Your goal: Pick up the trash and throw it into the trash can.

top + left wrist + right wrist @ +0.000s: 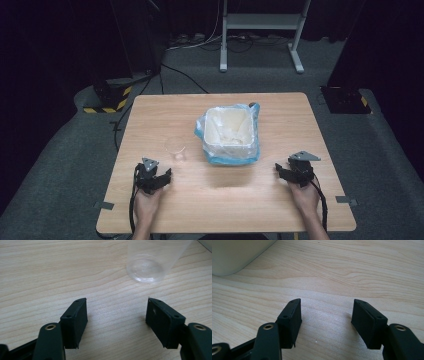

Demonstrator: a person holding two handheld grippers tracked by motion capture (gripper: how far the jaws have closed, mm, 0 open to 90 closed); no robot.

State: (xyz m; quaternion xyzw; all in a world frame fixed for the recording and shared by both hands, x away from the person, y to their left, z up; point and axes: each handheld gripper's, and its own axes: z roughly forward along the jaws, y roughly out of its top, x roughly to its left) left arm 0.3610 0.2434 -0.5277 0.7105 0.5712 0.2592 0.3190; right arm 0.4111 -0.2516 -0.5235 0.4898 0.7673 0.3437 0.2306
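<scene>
A clear plastic cup (pixel 175 149) stands upright on the wooden table (pixel 280 107), left of a white square bin (pixel 230 131) lined with a blue-tinted plastic bag. My left gripper (pixel 161 177) rests low on the table near the front left, jaws open and empty; in its own view the gripper (pixel 117 315) points at the cup (pixel 150 261), which stands a short way ahead and to the right. My right gripper (pixel 281 170) sits at the front right, open with nothing between its jaws (pixel 325 315). The bin's pale wall (pixel 234 252) shows at the upper left of the right gripper view.
Bare wood lies between the two grippers in front of the bin. Beyond the table's far edge are grey carpet, a white metal stand (pixel 260 30), cables and dark equipment with yellow-black striped bases (pixel 107 97).
</scene>
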